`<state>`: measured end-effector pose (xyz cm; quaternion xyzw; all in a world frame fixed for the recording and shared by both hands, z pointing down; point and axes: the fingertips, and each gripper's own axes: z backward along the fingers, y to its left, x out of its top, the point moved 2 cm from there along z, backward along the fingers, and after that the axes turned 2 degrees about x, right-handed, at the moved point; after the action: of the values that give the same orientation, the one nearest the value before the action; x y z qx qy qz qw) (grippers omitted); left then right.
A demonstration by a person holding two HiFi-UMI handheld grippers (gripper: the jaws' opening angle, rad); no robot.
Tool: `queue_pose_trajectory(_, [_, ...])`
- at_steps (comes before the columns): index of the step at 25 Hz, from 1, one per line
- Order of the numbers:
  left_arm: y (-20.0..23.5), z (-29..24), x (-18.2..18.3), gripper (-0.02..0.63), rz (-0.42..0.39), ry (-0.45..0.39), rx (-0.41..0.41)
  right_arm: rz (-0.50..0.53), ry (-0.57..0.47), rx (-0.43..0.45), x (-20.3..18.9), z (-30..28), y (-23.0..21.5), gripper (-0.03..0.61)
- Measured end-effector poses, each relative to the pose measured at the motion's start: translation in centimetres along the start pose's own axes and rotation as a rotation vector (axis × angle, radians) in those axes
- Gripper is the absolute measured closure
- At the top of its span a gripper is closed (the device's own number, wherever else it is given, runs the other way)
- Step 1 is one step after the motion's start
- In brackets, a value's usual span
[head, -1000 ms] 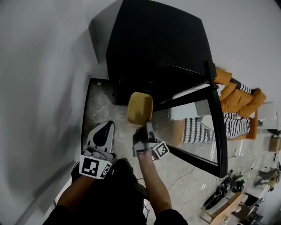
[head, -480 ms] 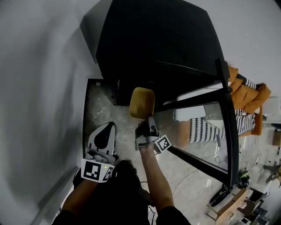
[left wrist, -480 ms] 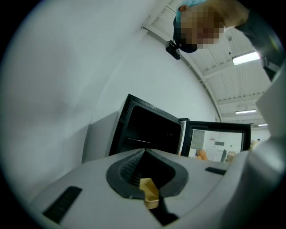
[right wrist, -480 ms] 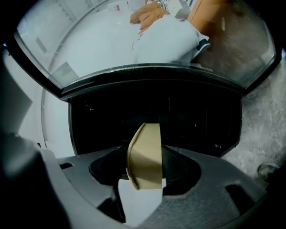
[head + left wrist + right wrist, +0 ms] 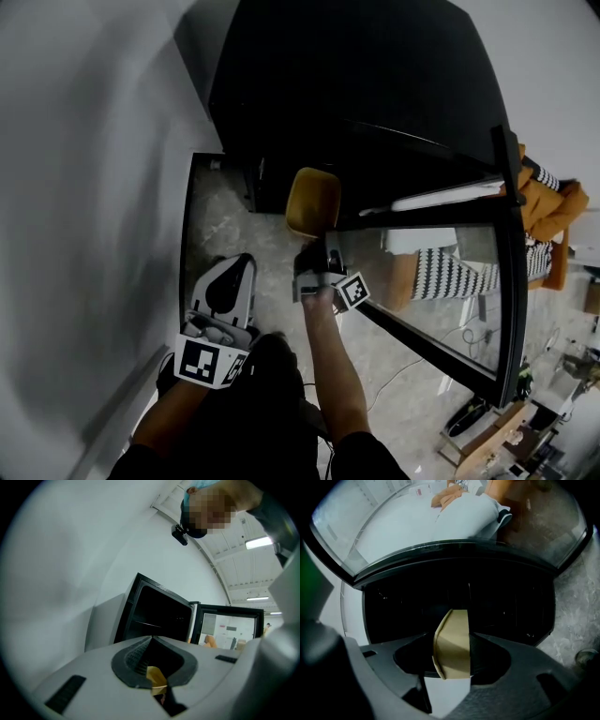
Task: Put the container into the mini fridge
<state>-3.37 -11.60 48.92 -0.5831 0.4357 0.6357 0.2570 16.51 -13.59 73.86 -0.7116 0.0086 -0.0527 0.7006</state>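
I hold two grippers, my left gripper (image 5: 231, 281) and my right gripper (image 5: 316, 244); each one has two jaws, so that makes four jaws; each one has one cube with square marks, so that makes two cubes, the left cube (image 5: 204, 360) and the right cube (image 5: 351, 291); I see two arms of mine, the left arm (image 5: 169, 417) and the right arm (image 5: 330, 375); there is one yellow container (image 5: 313, 200); there is one black mini fridge (image 5: 347, 84); it has one door (image 5: 507, 272) with glass in it; past the door are striped cushions (image 5: 450, 277) and orange cushions (image 5: 555, 202), too cut off for me to count.
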Motion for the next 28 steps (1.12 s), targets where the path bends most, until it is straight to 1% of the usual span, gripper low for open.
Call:
queue_pose_trajectory(8, [-0.2,0.1,0.1,0.607,-0.005,0.001,-0.02,-0.019,-0.024,0.003,0.2,-0.8,-1.1,0.354])
queue_pose_trajectory(15, [0.2,0.1,-0.2,0.607,0.005,0.009,-0.027,-0.008,-0.024,0.005,0.1,-1.9,-1.6,0.354])
queue_pose_trajectory(22, [0.2,0.3,-0.3,0.607,0.005,0.013,-0.036,-0.02,-0.029,0.011,0.2,-2.9,-2.0,0.353])
queue_pose_trajectory(28, [0.2,0.5,-0.7,0.607,0.01,0.024,-0.044,-0.058,-0.063,0.002,0.4,-3.4,-2.9,0.348])
